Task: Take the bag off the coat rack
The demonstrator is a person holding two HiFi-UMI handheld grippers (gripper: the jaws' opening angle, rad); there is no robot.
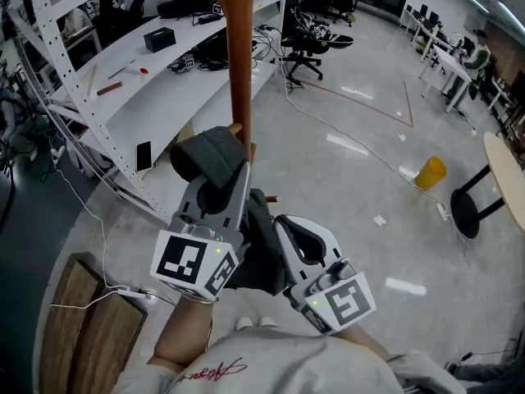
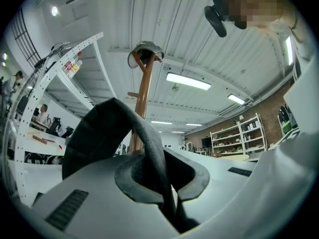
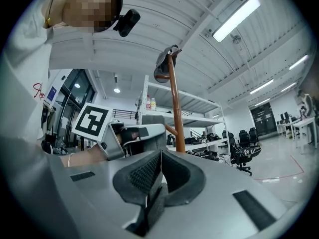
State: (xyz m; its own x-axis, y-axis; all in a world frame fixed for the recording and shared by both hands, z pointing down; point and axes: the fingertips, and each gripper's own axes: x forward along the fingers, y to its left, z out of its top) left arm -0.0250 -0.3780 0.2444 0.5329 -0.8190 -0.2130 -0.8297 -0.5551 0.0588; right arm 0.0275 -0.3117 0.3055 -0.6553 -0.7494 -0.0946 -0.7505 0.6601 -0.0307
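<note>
In the head view, the bag point(image 1: 262, 249) is seen as a dark mass hanging close against the lower part of the coat rack point(image 1: 239, 64), between the two tools. Its strap point(image 1: 207, 156) is bunched just beside a low peg of the pole. The left hand-held gripper point(image 1: 230, 179) is set on that strap, and the right hand-held gripper point(image 1: 283, 224) is laid against the bag's body from the other side. A yellow bin point(image 1: 431, 172) stands well apart on the floor; what is in it cannot be made out.

In the left gripper view, the left hand-held gripper point(image 2: 162, 176) is pressed together on the strap point(image 2: 99, 128), which arches up out of the pads as a wide dark loop in front of the coat rack point(image 2: 144, 91). Whether the loop is still hooked on a peg cannot be told.

In the right gripper view, the right hand-held gripper point(image 3: 160, 176) is pressed together with a thin strip of dark woven fabric point(image 3: 152, 208) pinched low between the pads; it is judged to be part of the bag. The coat rack point(image 3: 174, 103) stands just behind.

The grasping step is judged to be done and the lift-off to be in hand. Next, the strap would have to be raised clear of its peg and drawn away from the pole, with the body supported so that it does not swing. The bag's contents are not shown.
</note>
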